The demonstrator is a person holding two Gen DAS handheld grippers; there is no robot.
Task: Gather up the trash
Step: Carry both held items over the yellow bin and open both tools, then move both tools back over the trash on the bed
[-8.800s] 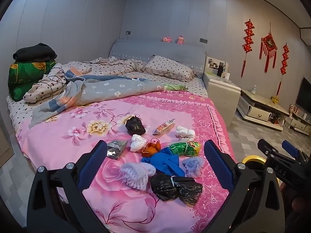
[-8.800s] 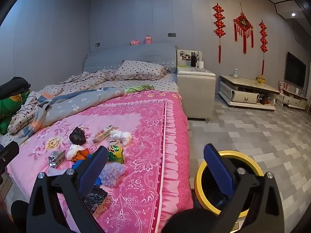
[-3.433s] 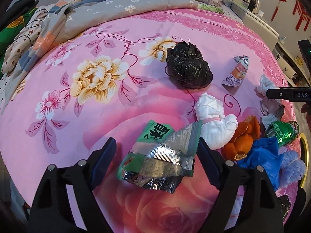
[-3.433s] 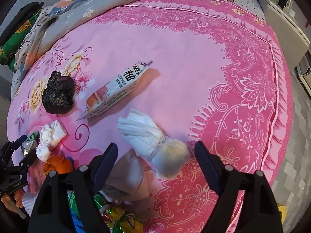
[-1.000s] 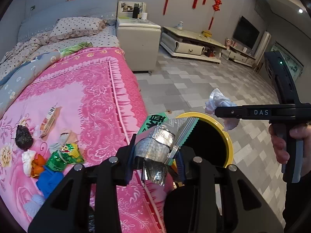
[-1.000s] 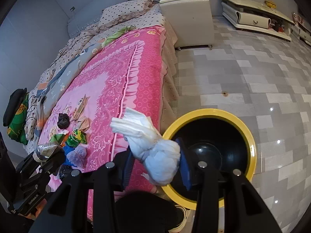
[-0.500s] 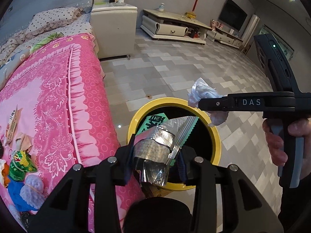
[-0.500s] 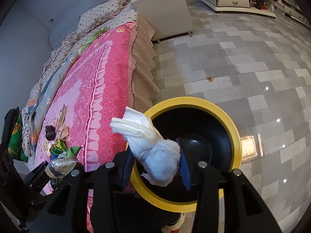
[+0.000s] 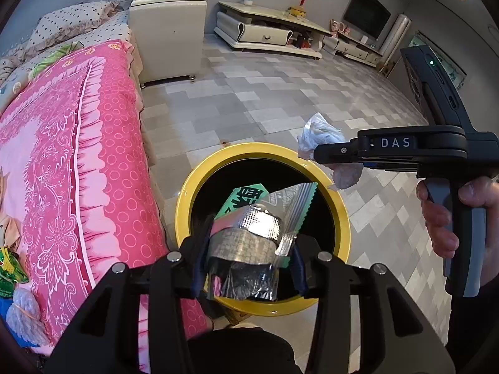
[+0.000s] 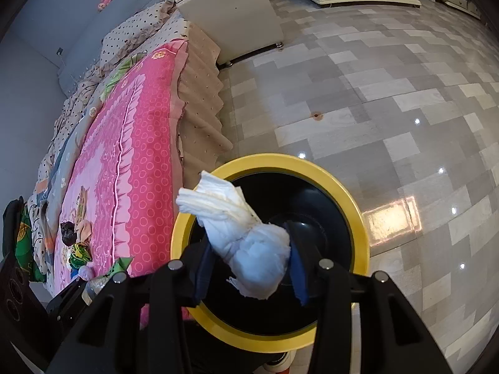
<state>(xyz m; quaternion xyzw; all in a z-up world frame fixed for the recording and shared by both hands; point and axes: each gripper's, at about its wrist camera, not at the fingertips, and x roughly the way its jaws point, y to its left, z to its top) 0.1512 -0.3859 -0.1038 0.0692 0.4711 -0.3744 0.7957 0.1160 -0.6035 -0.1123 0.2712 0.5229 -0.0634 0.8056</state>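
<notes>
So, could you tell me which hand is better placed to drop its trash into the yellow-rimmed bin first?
Left. The left gripper holds the foil wrapper over the bin and its jaws are opening. The right gripper also hangs over it but clamps the white tissue bundle.

Bin (image 9: pixel 184 205) mouth wide open, dark inside, looks empty but the bottom is hard to read. Pink bed (image 9: pixel 78 155) edge touches or nearly touches its left rim. Tiled floor (image 10: pixel 374 93) beyond and right is bare. Nightstand (image 9: pixel 168 31) stands well apart.
</notes>
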